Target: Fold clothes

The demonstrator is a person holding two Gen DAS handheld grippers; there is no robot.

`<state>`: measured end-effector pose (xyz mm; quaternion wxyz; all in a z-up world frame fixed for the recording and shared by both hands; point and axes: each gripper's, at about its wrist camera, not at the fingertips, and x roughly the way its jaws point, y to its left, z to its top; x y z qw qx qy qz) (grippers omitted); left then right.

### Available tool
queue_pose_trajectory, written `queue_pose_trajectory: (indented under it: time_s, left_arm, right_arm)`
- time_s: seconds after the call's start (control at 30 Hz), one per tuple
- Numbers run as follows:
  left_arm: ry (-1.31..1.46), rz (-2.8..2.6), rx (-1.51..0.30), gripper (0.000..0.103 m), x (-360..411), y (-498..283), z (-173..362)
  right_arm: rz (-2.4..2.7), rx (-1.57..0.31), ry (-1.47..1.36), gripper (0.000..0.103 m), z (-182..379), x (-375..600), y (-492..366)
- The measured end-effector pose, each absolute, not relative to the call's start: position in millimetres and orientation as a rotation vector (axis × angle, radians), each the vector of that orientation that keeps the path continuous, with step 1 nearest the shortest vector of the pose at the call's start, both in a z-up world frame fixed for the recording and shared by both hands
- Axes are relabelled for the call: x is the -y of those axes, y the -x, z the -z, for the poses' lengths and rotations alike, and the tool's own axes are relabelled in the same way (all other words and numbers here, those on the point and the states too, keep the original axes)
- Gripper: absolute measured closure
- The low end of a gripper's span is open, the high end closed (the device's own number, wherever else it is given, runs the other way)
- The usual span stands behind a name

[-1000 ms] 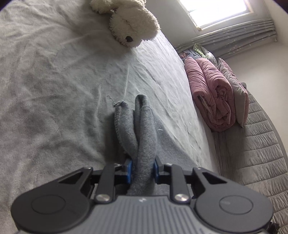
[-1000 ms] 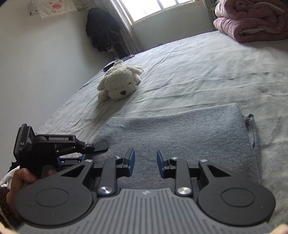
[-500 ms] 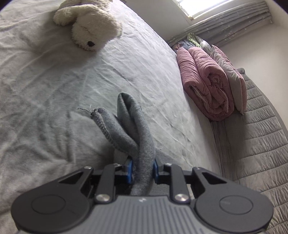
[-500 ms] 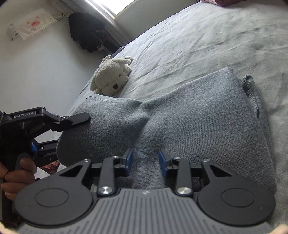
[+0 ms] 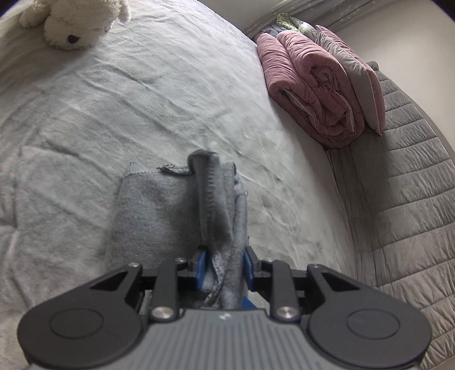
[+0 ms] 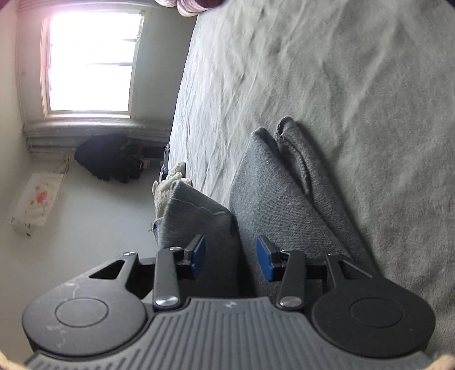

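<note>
A grey knit garment (image 5: pixel 150 216) lies on the grey bed sheet (image 5: pixel 142 99). My left gripper (image 5: pixel 223 270) holds a bunched edge of it above the flat part. Its jaws are opening, though the cloth still fills the gap between the blue pads. In the right wrist view the picture is rolled on its side. The same garment (image 6: pixel 273 185) lies folded there, with a raised fold (image 6: pixel 196 216) standing up. My right gripper (image 6: pixel 231 257) is low over it and its jaws are opening. Cloth lies between the fingers, and the pads do not press on it.
A white plush dog (image 5: pixel 71 25) lies at the far left of the bed. A rolled pink quilt (image 5: pixel 310 94) and a pillow (image 5: pixel 349 76) rest against the grey quilted headboard (image 5: pixel 398 199). Beyond the bed are a bright window (image 6: pixel 88 62) and a dark pile of clothes (image 6: pixel 111 159).
My left gripper has risen and carried the garment's edge over the flat part, and the plush dog has slid left in its view. The right view has rolled sideways and its jaws have widened.
</note>
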<state>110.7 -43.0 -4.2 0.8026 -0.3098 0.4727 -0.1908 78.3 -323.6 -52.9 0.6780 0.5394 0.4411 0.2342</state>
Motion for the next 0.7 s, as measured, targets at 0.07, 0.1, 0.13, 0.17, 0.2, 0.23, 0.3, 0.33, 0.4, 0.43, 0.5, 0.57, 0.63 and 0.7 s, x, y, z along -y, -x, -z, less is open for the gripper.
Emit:
queue_pose_trajectory:
  time_s: [0.07, 0.1, 0.13, 0.17, 0.2, 0.23, 0.3, 0.33, 0.4, 0.43, 0.5, 0.57, 0.63, 0.7]
  left_arm:
    - [0.707, 0.454, -1.021, 0.077, 44, -110, 7]
    - [0.721, 0.473, -1.021, 0.077, 45, -109, 6]
    - [0.73, 0.489, -1.019, 0.076, 46, -107, 5]
    - [0.725, 0.495, -1.009, 0.075, 45, -105, 2]
    - [0.718, 0.499, -0.992, 0.074, 43, -103, -1]
    - [0.711, 0.502, -0.975, 0.073, 40, -101, -3]
    - [0.697, 0.508, -0.943, 0.073, 35, -96, -8]
    - [0.686, 0.504, -0.933, 0.073, 32, -94, -9]
    - [0.668, 0.504, -0.918, 0.073, 22, -90, -7]
    - [0.658, 0.503, -0.912, 0.073, 18, -87, -5]
    - [0.618, 0.498, -0.912, 0.075, 12, -82, 3]
    - [0.576, 0.491, -0.914, 0.076, 8, -75, 13]
    - [0.547, 0.483, -0.92, 0.076, 4, -70, 22]
    - [0.535, 0.476, -0.908, 0.076, 1, -65, 29]
  right_arm:
    - [-0.514, -0.987, -1.245, 0.055, 54, 330, -78]
    - [-0.514, -0.987, -1.254, 0.054, 53, 331, -77]
    - [-0.514, -0.988, -1.263, 0.053, 53, 332, -76]
    - [-0.514, -0.988, -1.272, 0.053, 53, 334, -75]
    - [-0.514, -0.991, -1.273, 0.053, 53, 336, -74]
    - [-0.514, -0.994, -1.273, 0.053, 53, 337, -72]
    - [-0.516, -1.0, -1.268, 0.053, 52, 337, -70]
    - [-0.52, -1.001, -1.268, 0.053, 52, 337, -68]
    - [-0.529, -1.0, -1.262, 0.053, 49, 336, -66]
    - [-0.534, -0.998, -1.257, 0.053, 48, 335, -65]
    - [-0.536, -0.993, -1.228, 0.053, 44, 331, -64]
    - [-0.536, -0.989, -1.198, 0.053, 41, 327, -64]
    - [-0.532, -0.988, -1.159, 0.053, 40, 322, -63]
    - [-0.53, -0.981, -1.095, 0.061, 38, 314, -61]
